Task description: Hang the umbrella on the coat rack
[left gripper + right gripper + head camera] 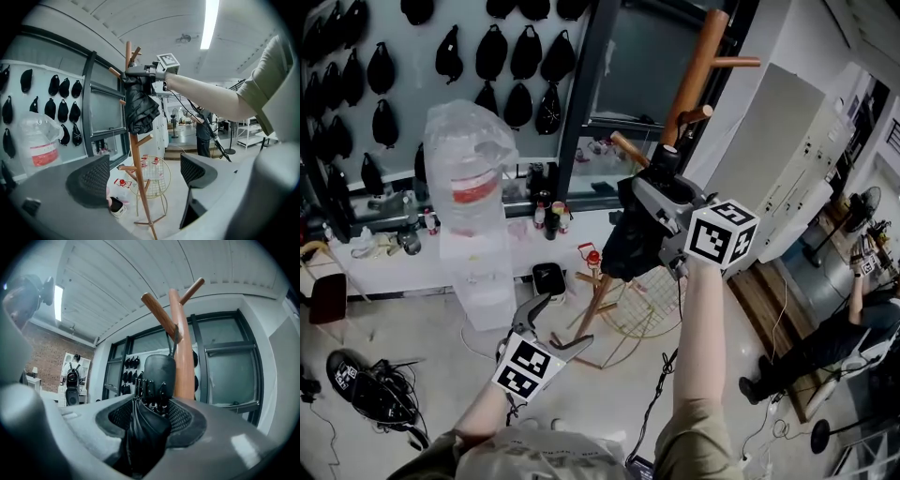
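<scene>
Black umbrella (623,246): one. Rack (694,80): one.
Right gripper (150,420) squeezes umbrella, left gripper (140,176) gapes; left gripper view shows rack feet, right doesn't.

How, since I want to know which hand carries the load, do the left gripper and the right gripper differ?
The right gripper is shut on the folded black umbrella; the left gripper is open, with nothing between its jaws. The right gripper is up at the upper pegs of the coat rack; the left gripper sits lower, away from the rack. Both carry a marker cube.
</scene>
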`<action>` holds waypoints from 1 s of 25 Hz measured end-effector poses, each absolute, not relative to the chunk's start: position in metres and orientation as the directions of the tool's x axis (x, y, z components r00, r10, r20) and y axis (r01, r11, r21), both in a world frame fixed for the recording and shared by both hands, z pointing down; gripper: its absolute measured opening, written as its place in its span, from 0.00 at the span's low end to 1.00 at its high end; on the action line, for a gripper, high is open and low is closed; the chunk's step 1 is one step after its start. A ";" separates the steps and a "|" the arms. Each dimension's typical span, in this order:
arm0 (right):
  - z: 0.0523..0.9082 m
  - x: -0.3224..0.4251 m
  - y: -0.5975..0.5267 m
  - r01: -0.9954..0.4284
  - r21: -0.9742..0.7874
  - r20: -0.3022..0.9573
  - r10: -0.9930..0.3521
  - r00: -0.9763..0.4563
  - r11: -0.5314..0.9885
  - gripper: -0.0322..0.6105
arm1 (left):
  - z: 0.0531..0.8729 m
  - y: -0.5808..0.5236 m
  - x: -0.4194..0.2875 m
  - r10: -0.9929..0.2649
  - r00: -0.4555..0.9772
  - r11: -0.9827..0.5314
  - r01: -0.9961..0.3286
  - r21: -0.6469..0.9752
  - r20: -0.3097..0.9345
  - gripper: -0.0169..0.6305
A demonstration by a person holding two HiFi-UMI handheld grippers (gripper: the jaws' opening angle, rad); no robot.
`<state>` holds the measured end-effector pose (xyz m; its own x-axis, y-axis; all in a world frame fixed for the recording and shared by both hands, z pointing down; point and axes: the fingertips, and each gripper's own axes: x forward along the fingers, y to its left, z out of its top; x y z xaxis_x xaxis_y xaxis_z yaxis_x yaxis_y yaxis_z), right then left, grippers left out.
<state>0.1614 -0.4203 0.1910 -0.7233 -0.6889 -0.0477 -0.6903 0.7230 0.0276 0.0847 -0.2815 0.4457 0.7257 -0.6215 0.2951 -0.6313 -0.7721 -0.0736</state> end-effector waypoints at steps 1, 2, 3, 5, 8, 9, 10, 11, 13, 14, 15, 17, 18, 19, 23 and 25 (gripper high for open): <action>0.196 0.163 -0.422 -0.694 0.023 -0.050 -0.692 -0.720 0.720 0.34 | 0.447 -0.282 0.084 -0.622 0.724 -0.771 -0.633 -0.073 0.298 0.73; 0.200 0.165 -0.423 -0.697 0.018 -0.056 -0.695 -0.717 0.717 0.34 | 0.448 -0.282 0.084 -0.623 0.722 -0.770 -0.634 -0.072 0.301 0.73; 0.202 0.166 -0.423 -0.699 0.015 -0.066 -0.697 -0.714 0.715 0.34 | 0.449 -0.283 0.083 -0.623 0.720 -0.769 -0.635 -0.072 0.304 0.73; 0.204 0.167 -0.423 -0.701 0.015 -0.086 -0.698 -0.711 0.713 0.34 | 0.451 -0.285 0.082 -0.623 0.719 -0.769 -0.636 -0.070 0.309 0.73; 0.211 0.163 -0.423 -0.706 0.032 -0.103 -0.700 -0.706 0.707 0.34 | 0.455 -0.290 0.080 -0.618 0.721 -0.771 -0.635 -0.060 0.312 0.73; 0.214 0.163 -0.423 -0.710 0.037 -0.109 -0.703 -0.703 0.704 0.34 | 0.456 -0.290 0.080 -0.616 0.723 -0.772 -0.633 -0.056 0.314 0.73; 0.216 0.164 -0.422 -0.713 0.041 -0.120 -0.705 -0.699 0.700 0.35 | 0.456 -0.290 0.082 -0.614 0.724 -0.773 -0.632 -0.052 0.314 0.73; 0.218 0.166 -0.421 -0.717 0.043 -0.135 -0.707 -0.695 0.696 0.35 | 0.456 -0.289 0.084 -0.611 0.727 -0.774 -0.631 -0.047 0.314 0.73; 0.218 0.170 -0.417 -0.720 0.049 -0.176 -0.704 -0.688 0.692 0.35 | 0.454 -0.288 0.090 -0.607 0.734 -0.778 -0.627 -0.040 0.305 0.73; 0.217 0.170 -0.415 -0.723 0.056 -0.196 -0.702 -0.685 0.689 0.35 | 0.455 -0.288 0.091 -0.605 0.737 -0.780 -0.625 -0.038 0.301 0.73; 0.217 0.170 -0.414 -0.727 0.064 -0.214 -0.702 -0.679 0.684 0.35 | 0.456 -0.289 0.092 -0.604 0.738 -0.780 -0.625 -0.034 0.303 0.73; 0.219 0.170 -0.414 -0.741 0.078 -0.242 -0.709 -0.663 0.667 0.35 | 0.457 -0.291 0.092 -0.602 0.735 -0.777 -0.629 -0.016 0.311 0.73; 0.220 0.170 -0.414 -0.750 0.082 -0.255 -0.713 -0.653 0.657 0.36 | 0.457 -0.291 0.092 -0.603 0.735 -0.775 -0.632 -0.007 0.310 0.73; 0.221 0.171 -0.414 -0.759 0.086 -0.267 -0.719 -0.642 0.646 0.36 | 0.457 -0.292 0.092 -0.604 0.735 -0.772 -0.635 0.002 0.307 0.73; 0.224 0.169 -0.413 -0.800 0.117 -0.301 -0.746 -0.594 0.589 0.37 | 0.459 -0.292 0.093 -0.609 0.731 -0.765 -0.644 0.016 0.307 0.73; 0.225 0.167 -0.411 -0.812 0.132 -0.317 -0.752 -0.578 0.568 0.37 | 0.461 -0.292 0.094 -0.607 0.731 -0.766 -0.643 0.015 0.312 0.73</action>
<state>0.1671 -0.4109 0.2252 -0.5777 -0.7524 -0.3166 -0.8123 0.5680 0.1323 0.0937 -0.2918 0.4611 0.7307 -0.6072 0.3120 -0.6429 -0.7658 0.0152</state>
